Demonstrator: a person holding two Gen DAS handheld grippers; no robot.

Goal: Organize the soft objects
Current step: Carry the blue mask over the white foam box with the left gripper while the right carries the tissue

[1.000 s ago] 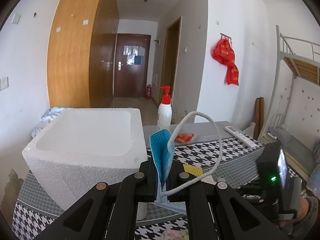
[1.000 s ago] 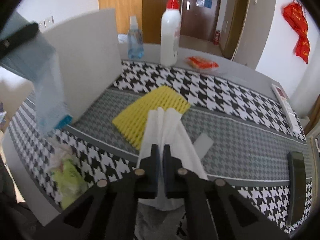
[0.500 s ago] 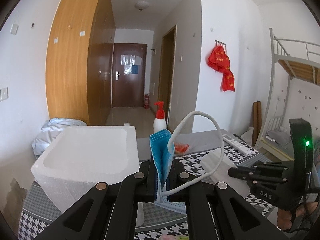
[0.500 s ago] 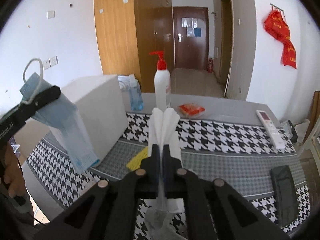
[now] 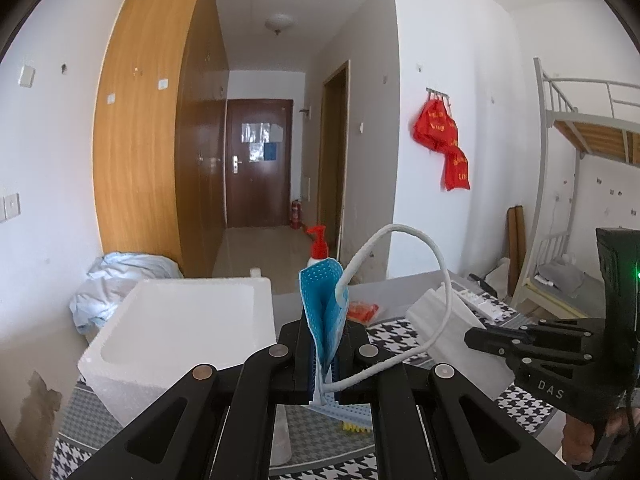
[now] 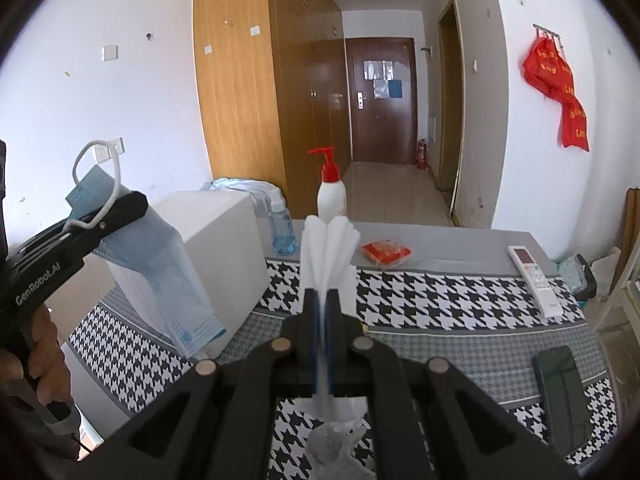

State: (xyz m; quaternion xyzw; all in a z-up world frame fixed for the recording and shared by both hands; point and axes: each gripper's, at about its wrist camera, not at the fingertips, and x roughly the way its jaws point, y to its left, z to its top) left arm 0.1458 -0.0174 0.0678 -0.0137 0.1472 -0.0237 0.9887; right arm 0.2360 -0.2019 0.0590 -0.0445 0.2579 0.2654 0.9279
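My left gripper [image 5: 326, 346] is shut on a blue face mask [image 5: 322, 308], whose white ear loop [image 5: 438, 268] arcs off to the right. In the right wrist view that mask [image 6: 168, 280] hangs from the left gripper [image 6: 134, 204], beside a white foam box [image 6: 224, 248]. My right gripper [image 6: 323, 300] is shut on a folded white tissue [image 6: 328, 244] that fans upward, held above the table. From the left wrist view, the right gripper [image 5: 472, 338] carries this tissue [image 5: 436, 320] to the right of the foam box [image 5: 180, 320].
The table has a houndstooth cloth [image 6: 440, 292]. On it are a red-pump bottle [image 6: 331, 196], a blue spray bottle [image 6: 282, 228], a red packet [image 6: 386, 252], a remote [image 6: 534, 276], a dark phone [image 6: 562, 392] and a yellow pad [image 5: 354, 427]. Crumpled clear plastic [image 6: 336, 440] lies below my right gripper.
Both grippers have risen, the right one more, tilting up with the tissue. The yellow pad has dropped out of the right wrist view. Both grips are unchanged.
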